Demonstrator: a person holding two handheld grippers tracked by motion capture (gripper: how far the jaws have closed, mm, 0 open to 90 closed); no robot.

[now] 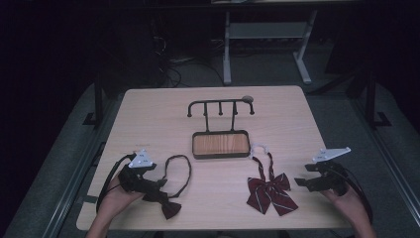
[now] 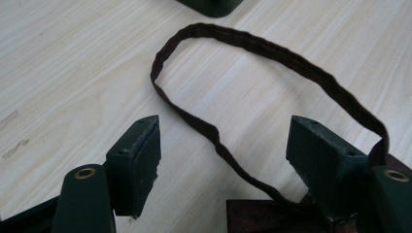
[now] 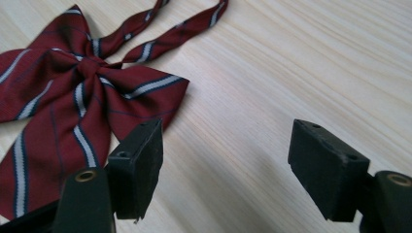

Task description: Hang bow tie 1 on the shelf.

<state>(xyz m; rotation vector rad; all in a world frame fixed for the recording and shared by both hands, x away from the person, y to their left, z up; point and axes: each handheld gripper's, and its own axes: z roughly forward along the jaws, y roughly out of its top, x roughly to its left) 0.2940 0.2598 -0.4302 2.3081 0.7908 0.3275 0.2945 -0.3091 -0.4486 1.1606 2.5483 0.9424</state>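
Observation:
A plain dark maroon bow tie [image 1: 171,208] lies at the table's front left, its strap loop [image 1: 178,171] spread toward the middle. My left gripper [image 1: 154,191] stands open right over it. In the left gripper view the strap [image 2: 252,46] runs between the open jaws of the left gripper [image 2: 223,160], and the bow [image 2: 262,216] sits at the bottom edge. A red striped bow tie [image 1: 270,193] lies at the front right. My right gripper [image 1: 300,182] is open just right of it, touching nothing. The striped bow [image 3: 73,97] lies to the left beyond the open right gripper [image 3: 226,165].
A black hook rack [image 1: 220,106] rises from a wooden tray base [image 1: 220,144] at the table's centre; a corner of the base [image 2: 209,6] shows in the left gripper view. The striped tie's straps end in a white clasp [image 1: 258,148] beside the base. Bare wood lies between the ties.

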